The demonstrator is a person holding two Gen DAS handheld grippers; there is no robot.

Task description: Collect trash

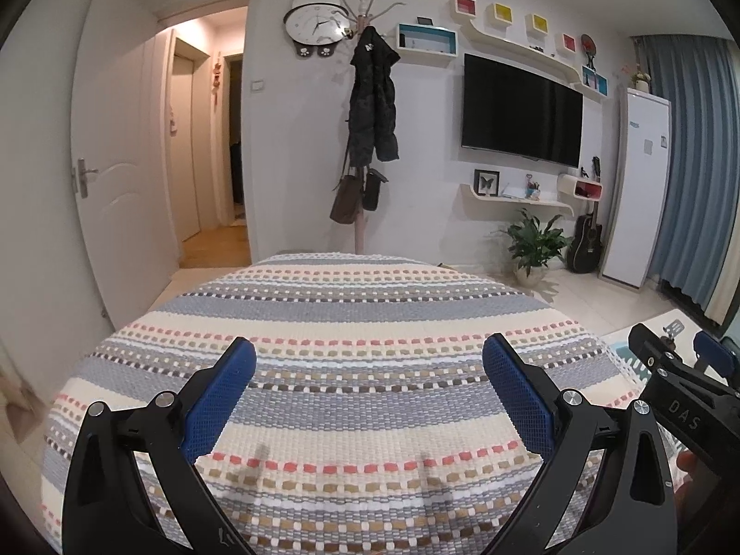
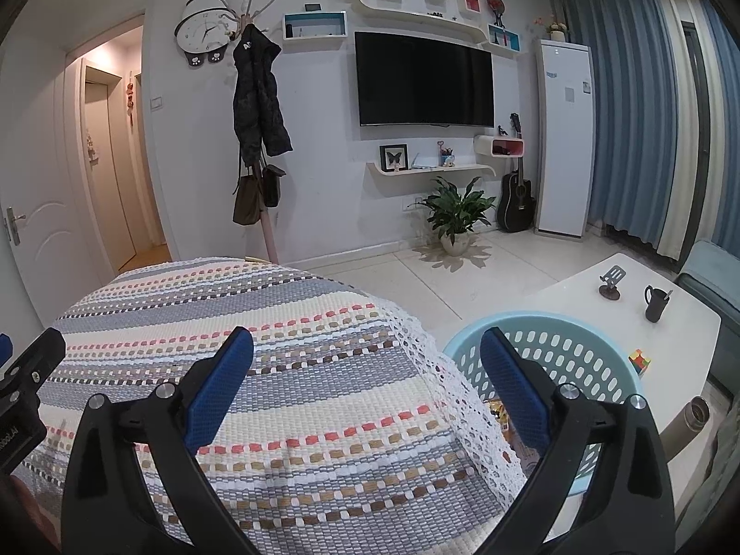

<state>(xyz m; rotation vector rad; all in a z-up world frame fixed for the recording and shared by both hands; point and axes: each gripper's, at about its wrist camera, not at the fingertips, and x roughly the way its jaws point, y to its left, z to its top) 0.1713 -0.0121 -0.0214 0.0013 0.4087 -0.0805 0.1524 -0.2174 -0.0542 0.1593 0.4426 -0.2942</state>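
Observation:
My left gripper (image 1: 370, 393) is open and empty above a bed with a striped woven cover (image 1: 342, 314). My right gripper (image 2: 367, 388) is open and empty over the bed's right edge (image 2: 286, 323). A light blue perforated basket (image 2: 573, 351) stands beside the bed under the right finger; some yellow and orange wrappers (image 2: 497, 409) show inside it. The right gripper also shows at the right edge of the left wrist view (image 1: 680, 370). No loose trash shows on the cover.
A white low table (image 2: 647, 337) right of the basket holds a black mug (image 2: 654, 303), a phone stand (image 2: 610, 284), a colourful cube (image 2: 639, 360) and a metal flask (image 2: 696, 411). A coat rack (image 1: 370, 106), potted plant (image 2: 455, 212), guitar (image 2: 515, 199) and TV (image 2: 423, 78) line the far wall.

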